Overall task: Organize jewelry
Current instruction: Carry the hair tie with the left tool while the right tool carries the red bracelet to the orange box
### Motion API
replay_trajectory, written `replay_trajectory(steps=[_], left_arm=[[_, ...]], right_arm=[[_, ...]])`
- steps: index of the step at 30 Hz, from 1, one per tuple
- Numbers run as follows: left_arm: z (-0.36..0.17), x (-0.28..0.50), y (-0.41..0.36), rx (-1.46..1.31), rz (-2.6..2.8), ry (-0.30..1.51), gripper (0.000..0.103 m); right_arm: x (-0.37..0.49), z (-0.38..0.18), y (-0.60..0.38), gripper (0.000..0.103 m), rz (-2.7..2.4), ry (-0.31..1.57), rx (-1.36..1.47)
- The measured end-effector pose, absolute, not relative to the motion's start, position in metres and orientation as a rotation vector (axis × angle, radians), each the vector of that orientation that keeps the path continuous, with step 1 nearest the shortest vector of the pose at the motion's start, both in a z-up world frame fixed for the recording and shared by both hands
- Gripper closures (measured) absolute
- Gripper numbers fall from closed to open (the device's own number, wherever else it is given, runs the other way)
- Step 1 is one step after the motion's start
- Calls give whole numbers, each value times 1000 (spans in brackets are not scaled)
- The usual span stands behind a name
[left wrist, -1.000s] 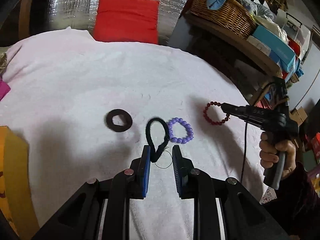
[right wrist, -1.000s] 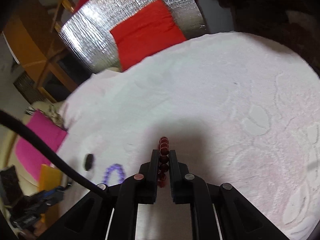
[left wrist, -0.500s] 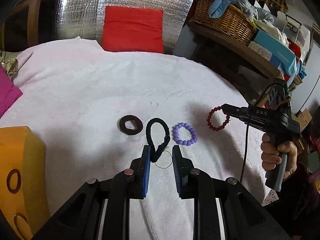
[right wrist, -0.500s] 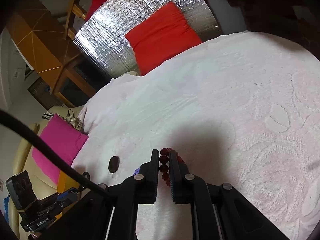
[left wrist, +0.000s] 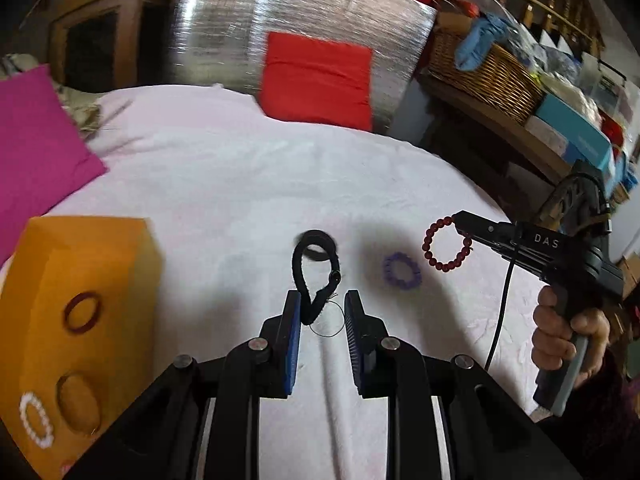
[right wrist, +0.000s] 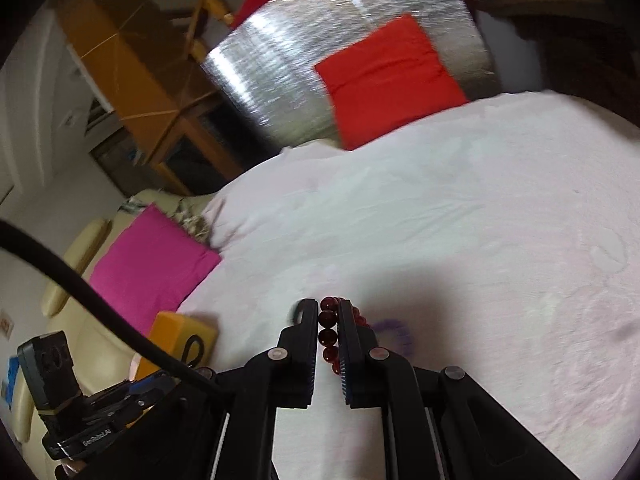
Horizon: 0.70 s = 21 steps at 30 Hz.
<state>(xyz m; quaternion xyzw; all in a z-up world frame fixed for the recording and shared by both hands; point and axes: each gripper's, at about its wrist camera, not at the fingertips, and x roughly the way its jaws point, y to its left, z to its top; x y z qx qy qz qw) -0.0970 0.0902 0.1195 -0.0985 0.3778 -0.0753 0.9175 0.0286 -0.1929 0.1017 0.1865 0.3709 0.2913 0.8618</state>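
My left gripper (left wrist: 322,312) holds a black cord bracelet (left wrist: 316,276) by its knotted end against the left pad, lifted above the white cloth; the jaws stand partly apart. My right gripper (right wrist: 329,326) is shut on a dark red bead bracelet (right wrist: 328,332), which hangs from its tips in the left wrist view (left wrist: 446,246). A purple bead bracelet (left wrist: 402,270) lies on the cloth and also shows in the right wrist view (right wrist: 394,334). A dark ring (left wrist: 316,246) lies behind the cord loop. An orange jewelry box (left wrist: 76,320) at the left carries a red ring (left wrist: 82,312) and a white bead bracelet (left wrist: 36,420).
A white cloth (left wrist: 240,184) covers the round table. A pink cushion (left wrist: 32,152) lies at the far left, a red cushion (left wrist: 320,80) against silver foil at the back. A wicker basket (left wrist: 488,76) and boxes sit on a shelf at the right.
Both grippers have risen from the cloth with their bracelets. The left view has swung left, bringing the orange box into view. The purple bracelet and dark ring stay on the cloth.
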Motion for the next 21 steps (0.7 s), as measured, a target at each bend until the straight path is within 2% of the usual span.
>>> replay_trajectory(steps=[10, 21], left_arm=[[122, -178, 165, -314, 94, 720, 80], [93, -193, 254, -408, 340, 739, 80]], right_arm=[[-10, 146, -71, 93, 829, 780, 228], [-41, 157, 51, 93, 982, 809, 110]])
